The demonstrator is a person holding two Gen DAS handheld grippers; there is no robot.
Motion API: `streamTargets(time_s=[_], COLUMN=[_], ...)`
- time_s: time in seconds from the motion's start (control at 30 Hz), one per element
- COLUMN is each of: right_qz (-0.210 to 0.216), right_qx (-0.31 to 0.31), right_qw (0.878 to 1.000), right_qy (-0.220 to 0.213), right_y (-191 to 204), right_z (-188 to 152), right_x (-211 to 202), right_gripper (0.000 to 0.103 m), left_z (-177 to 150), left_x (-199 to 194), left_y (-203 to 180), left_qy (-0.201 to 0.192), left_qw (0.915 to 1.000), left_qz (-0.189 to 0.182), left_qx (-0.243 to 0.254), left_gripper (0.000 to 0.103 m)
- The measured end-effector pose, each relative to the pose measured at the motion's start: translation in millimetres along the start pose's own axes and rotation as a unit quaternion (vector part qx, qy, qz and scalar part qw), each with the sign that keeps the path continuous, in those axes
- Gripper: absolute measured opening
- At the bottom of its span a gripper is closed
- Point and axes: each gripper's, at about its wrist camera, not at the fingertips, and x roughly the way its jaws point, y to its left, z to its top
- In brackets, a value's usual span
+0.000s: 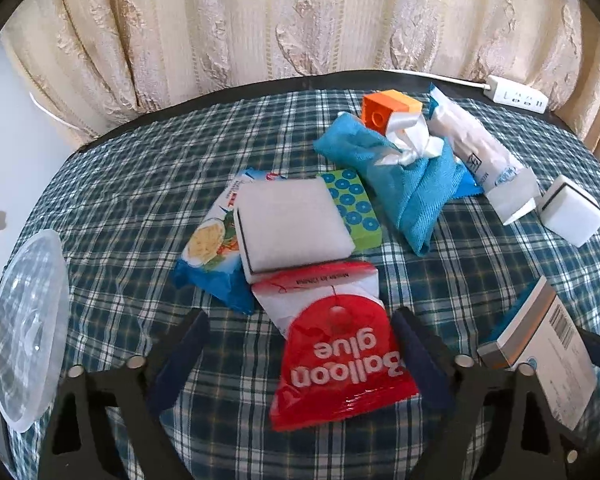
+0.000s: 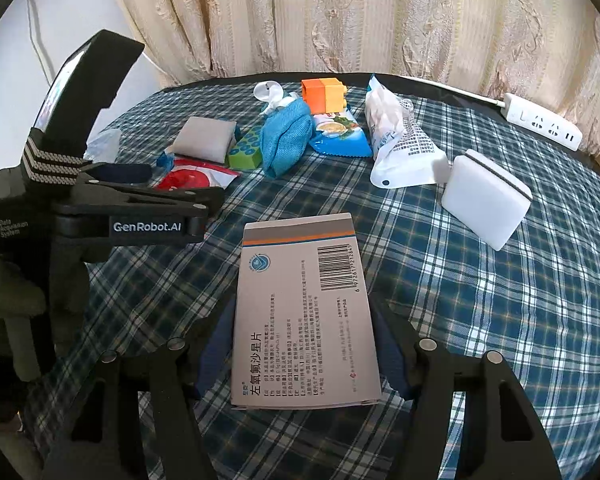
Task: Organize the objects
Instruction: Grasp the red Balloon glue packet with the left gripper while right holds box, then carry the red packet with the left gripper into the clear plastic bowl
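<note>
My left gripper (image 1: 300, 344) is open, its fingers on either side of a red "Balloon glue" packet (image 1: 340, 364) that lies on the checked tablecloth (image 1: 120, 240); only the right finger is close to the packet. My right gripper (image 2: 300, 344) is shut on a grey and white medicine box (image 2: 304, 312) and holds it over the cloth. The box also shows at the right of the left wrist view (image 1: 548, 352). The left gripper's body (image 2: 100, 200) shows at the left of the right wrist view.
A pile sits mid-table: white sponge (image 1: 292, 224), noodle packet (image 1: 216, 248), green dotted box (image 1: 356, 208), blue cloth (image 1: 404, 184), orange block (image 1: 388, 112), white pouch (image 1: 484, 152), second sponge (image 1: 572, 212). A clear plastic lid (image 1: 28, 328) lies at the left. A power strip (image 2: 544, 124) lies at the back.
</note>
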Motion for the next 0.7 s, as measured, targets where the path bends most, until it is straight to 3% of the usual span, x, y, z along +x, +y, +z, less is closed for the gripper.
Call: streamTargets(time_s=[0.07,0.33,0.7], right_qz=[0.000,0.001,0.003], right_qx=[0.000,0.001,0.002], right_qw=[1.000,1.000,1.000], right_qy=[0.000,-0.001,-0.001], right_y=[-0.1,0.6,0.8], right_z=[-0.1,-0.2,-0.3], right_x=[0.1,0.1,0.2], right_gripper=[0.067,0.067,0.067], left_z=[-1.3,-5.6,-10.8], left_x=[-0.5,-8.0,-27.4], left_y=[-1.0,-5.1,12.3], left_qy=[-0.003,-0.012,-0.035], left_qw=[1.0000,0.9996,0.9991], left_qz=[-0.006,-0.018,-0.025], left_qx=[0.003,0.018,-0.003], left_gripper=[0.087,0.057,0.057])
